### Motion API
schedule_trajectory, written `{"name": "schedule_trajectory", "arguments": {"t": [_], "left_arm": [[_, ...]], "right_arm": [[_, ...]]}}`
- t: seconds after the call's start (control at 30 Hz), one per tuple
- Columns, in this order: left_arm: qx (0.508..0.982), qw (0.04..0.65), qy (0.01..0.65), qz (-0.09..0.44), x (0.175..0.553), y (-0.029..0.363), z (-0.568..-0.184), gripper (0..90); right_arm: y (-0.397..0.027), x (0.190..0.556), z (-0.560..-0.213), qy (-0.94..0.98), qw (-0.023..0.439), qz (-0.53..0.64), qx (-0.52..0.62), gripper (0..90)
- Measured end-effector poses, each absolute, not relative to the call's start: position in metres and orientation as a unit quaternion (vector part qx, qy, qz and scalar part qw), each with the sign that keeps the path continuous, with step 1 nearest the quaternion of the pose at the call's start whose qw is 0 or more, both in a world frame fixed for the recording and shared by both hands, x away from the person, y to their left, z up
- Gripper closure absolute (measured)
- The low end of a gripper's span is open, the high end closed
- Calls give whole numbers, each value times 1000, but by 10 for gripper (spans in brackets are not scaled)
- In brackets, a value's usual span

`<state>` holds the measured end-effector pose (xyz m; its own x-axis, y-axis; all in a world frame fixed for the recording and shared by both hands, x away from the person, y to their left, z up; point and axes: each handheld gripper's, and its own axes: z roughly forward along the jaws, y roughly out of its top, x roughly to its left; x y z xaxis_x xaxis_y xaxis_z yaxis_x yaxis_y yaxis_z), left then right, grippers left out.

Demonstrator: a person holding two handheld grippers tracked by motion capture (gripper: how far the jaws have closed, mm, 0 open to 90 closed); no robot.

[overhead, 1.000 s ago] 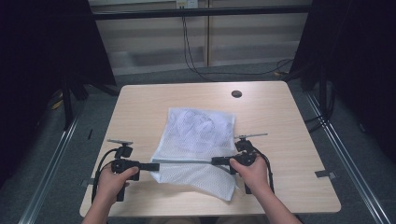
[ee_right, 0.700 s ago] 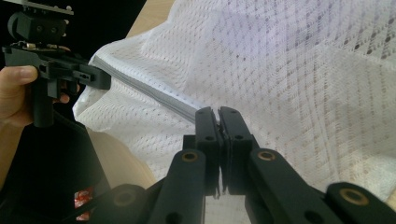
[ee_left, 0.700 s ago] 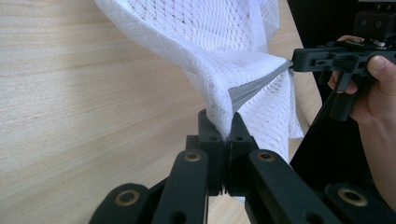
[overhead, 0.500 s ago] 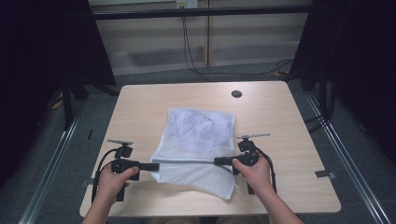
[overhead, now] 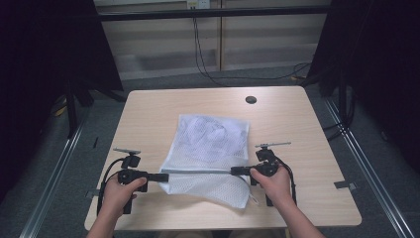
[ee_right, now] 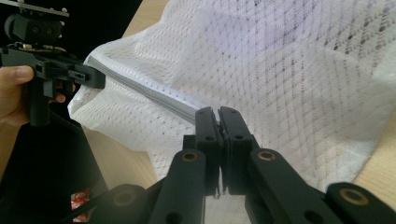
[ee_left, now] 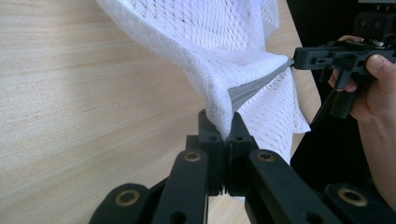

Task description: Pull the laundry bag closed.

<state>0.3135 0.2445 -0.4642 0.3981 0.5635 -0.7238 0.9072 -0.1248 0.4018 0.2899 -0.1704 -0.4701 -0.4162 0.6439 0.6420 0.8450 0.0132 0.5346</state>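
- I had the white mesh bag (overhead: 210, 148) lying near the middle of the wooden worktop (overhead: 148, 114), with its near end lifted off the surface between my two hands.
- My left gripper (overhead: 161, 177) sat at about eight o'clock from the bag's middle, and its fingers (ee_left: 212, 133) were pressed together on the bag's left near corner; in the left gripper view the mesh came straight out from between them.
- My right gripper (overhead: 236, 171) sat at about five o'clock from the bag's middle, and its fingers (ee_right: 205, 123) were pinching the same edge at its right end.
- A grey edge band (overhead: 198, 172) ran taut and almost level from one gripper to the other, so the near edge of the bag was stretched in a straight line.
- Below that line a flap of mesh (overhead: 223, 191) hung toward six o'clock and spread on the worktop close to its near edge.
- The far part of the bag lay flat on the worktop toward twelve o'clock; something pale seemed to show through the mesh there, though I could not make out what it was.
- A small dark round spot (overhead: 251, 99) sat on the worktop at about one o'clock, well apart from the bag.
- My left hand (overhead: 118, 191) and right hand (overhead: 273, 182) each gripped a handle near the worktop's near edge.
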Motion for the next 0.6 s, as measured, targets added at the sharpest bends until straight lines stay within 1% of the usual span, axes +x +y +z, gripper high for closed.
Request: {"name": "schedule_trajectory", "arguments": {"t": [0.6], "left_arm": [[720, 421, 511, -206, 313, 245, -464, 886]], "right_arm": [[-177, 288, -472, -699, 110, -465, -532, 874]]}}
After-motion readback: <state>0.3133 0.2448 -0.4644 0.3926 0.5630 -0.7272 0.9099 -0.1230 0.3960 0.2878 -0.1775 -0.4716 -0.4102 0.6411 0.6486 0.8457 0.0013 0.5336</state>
